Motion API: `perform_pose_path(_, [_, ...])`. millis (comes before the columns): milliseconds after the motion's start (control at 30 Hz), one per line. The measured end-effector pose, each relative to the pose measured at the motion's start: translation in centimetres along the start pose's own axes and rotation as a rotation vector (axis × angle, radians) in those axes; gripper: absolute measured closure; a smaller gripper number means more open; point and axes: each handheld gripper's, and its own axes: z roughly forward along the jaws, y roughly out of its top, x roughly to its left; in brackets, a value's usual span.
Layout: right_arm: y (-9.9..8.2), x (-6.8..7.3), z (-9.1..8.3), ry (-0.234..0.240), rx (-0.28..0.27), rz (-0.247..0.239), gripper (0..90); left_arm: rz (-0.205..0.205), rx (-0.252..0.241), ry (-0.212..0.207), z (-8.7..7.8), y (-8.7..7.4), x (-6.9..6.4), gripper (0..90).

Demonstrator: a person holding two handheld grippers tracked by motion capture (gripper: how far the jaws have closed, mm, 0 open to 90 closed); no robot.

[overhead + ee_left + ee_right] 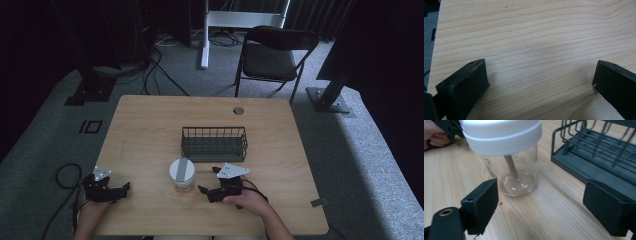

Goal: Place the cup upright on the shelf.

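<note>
While the left gripper idles wide-jawed, the right gripper gapes toward the jar beside the basket, readying a grasp

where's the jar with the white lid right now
In the high view the clear jar stands upright near the table's front middle, just in front of the dark wire basket, with the right claw open beside it on its right.

Light wood table: clear jar, white lid; dark wire basket behind.
</note>
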Motion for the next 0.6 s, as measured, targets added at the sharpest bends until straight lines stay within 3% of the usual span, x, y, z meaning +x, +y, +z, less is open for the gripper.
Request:
perform_pose_path(233, [0.6,0.6,1.0,0.025,-0.026,0.009,12.1,0.0,0.0,0.0,0.0,0.0,0.0,0.1])
perform_pose_path(600, [0.7,2.2,3.5,0.089,-0.021,-0.013,12.0,0.003,-0.001,-0.003,0.0,0.0,0.0,0.1])
